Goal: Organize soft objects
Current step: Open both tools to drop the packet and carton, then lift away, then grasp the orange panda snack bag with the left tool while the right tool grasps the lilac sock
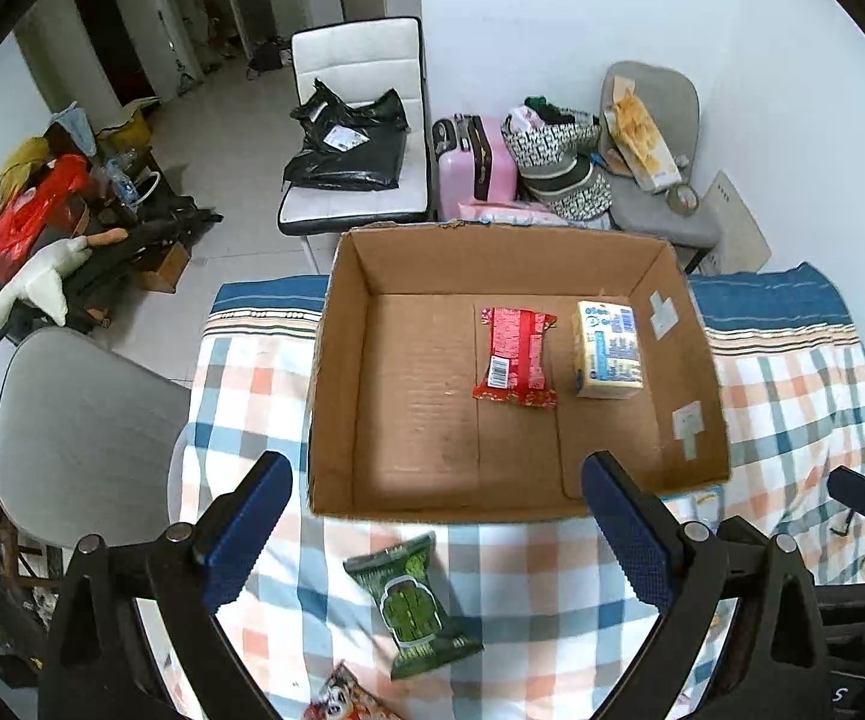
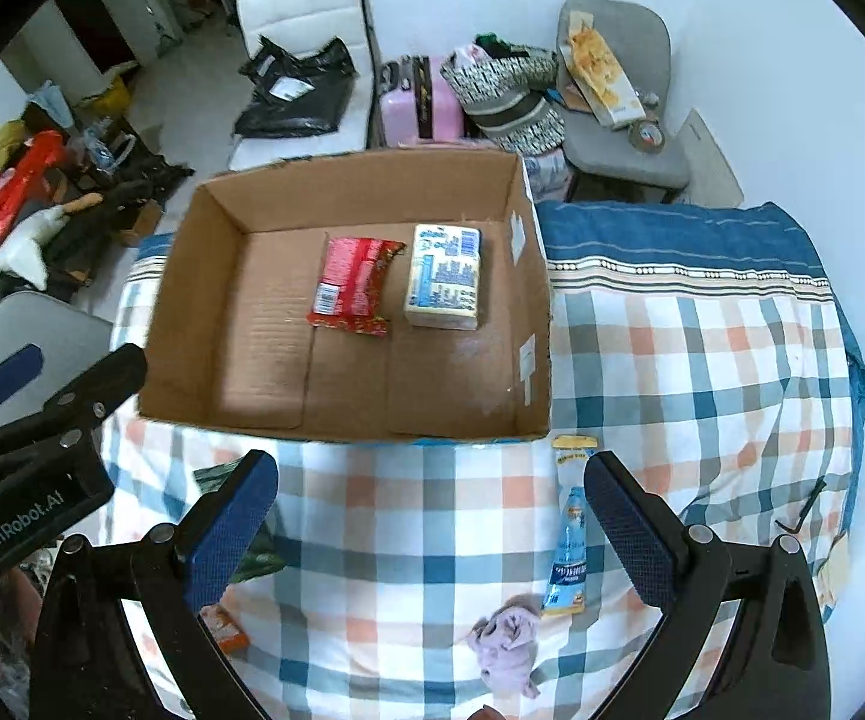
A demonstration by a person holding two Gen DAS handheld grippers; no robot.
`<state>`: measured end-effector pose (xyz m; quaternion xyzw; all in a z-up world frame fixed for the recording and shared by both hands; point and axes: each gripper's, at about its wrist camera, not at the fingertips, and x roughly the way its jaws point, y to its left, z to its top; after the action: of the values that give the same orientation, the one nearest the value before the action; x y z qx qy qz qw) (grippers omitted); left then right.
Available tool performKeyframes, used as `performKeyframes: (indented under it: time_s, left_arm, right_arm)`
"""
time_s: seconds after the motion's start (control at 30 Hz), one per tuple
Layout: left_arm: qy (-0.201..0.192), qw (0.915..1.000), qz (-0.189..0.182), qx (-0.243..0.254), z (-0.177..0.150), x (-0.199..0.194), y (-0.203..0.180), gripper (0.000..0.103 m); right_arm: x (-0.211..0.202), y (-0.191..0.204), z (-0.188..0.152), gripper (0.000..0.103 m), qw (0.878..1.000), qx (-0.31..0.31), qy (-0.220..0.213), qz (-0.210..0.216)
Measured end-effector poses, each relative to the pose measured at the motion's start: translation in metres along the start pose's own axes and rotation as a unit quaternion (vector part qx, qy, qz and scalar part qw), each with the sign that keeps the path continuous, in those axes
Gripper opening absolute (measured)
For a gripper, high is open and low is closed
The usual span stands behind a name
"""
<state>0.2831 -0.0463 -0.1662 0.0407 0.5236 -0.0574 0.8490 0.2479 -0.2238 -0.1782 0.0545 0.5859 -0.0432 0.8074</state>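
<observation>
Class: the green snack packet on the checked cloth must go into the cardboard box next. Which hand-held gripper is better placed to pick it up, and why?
Left. The left hand-held gripper is open with the green snack packet lying between its fingers. In the right view, only the packet's edge shows.

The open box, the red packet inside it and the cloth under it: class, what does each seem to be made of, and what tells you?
Open box: corrugated cardboard, matt brown; ribbing and flap seams show on its floor.
Red packet: probably plastic film, glossy, with crimped ends and a barcode.
Checked cloth: woven fabric, matt; it drapes and wrinkles.
</observation>
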Motion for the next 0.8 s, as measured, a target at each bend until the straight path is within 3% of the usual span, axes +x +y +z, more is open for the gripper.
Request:
performKeyframes:
  time_s: [0.2,0.4,0.63,0.7,0.8]
  left_arm:
    - [-0.012,0.9997,-0.001,-0.019,-0.017,-0.033,-0.002,0.099]
    - [-0.006,0.9997,0.006,-0.024,-0.046,-0.045,-0.015,0.099]
    - [0.086,0.9939,-0.007,-0.069,-0.106,0.003,-0.012,0.099]
    - [0.113,0.9909,-0.003,-0.073,-0.125,0.019,-0.009,0.099]
    - [0.148,0.9852,0.01,-0.086,-0.15,0.041,0.003,0.099]
  right_arm:
    - [-0.028,-0.005,-0.018,0.103,1.0,-0.005,-0.01,0.027]
    - [-0.016,-0.072,-0.049,0.103,0.997,0.06,0.031,0.036]
    - [0.067,-0.128,-0.117,0.103,0.982,0.111,0.148,0.04]
    - [0.089,-0.133,-0.132,0.103,0.977,0.122,0.169,0.052]
    - [0.117,-0.137,-0.138,0.103,0.975,0.128,0.18,0.034]
